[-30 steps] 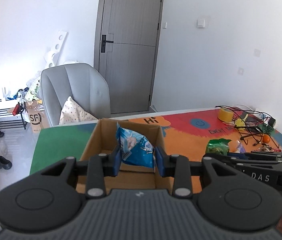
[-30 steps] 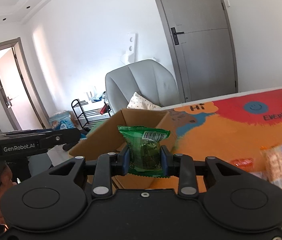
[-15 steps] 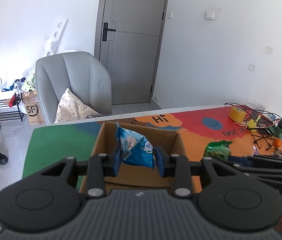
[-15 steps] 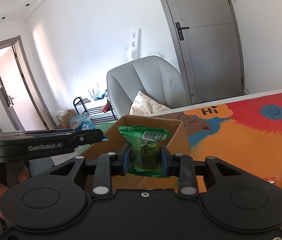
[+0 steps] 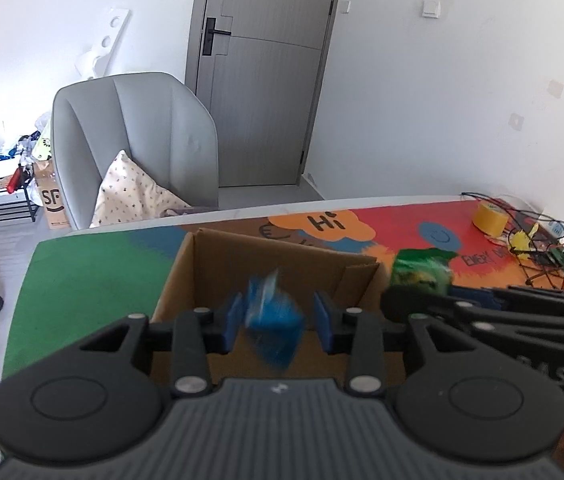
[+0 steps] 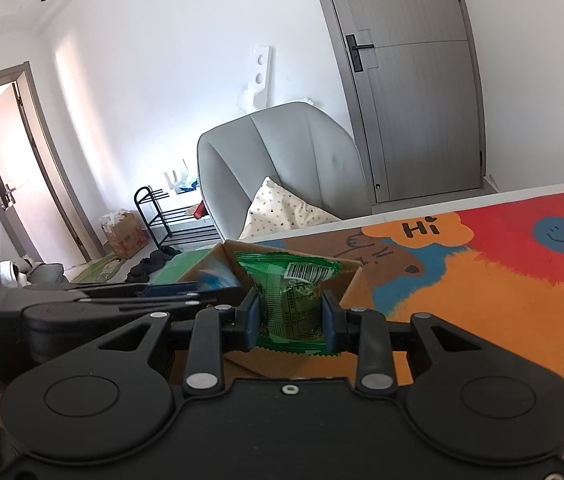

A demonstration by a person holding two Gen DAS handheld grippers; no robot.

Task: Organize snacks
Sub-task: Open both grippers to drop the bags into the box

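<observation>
Left gripper (image 5: 276, 322) jaws opening, blue snack packet (image 5: 274, 322) blurred and dropping between them into the cardboard box (image 5: 242, 256) near the table's far edge; right gripper (image 6: 291, 317) clamped on green packet (image 6: 292, 300) over the box rim, risks snagging.

- The blue snack bag (image 5: 274, 326), center of the left wrist view, is motion-blurred; its print is unreadable.
- The cardboard box (image 5: 218, 264) floor hides behind the gripper body.
- The green packet (image 5: 422, 270) looks blurred, partly covered.
</observation>
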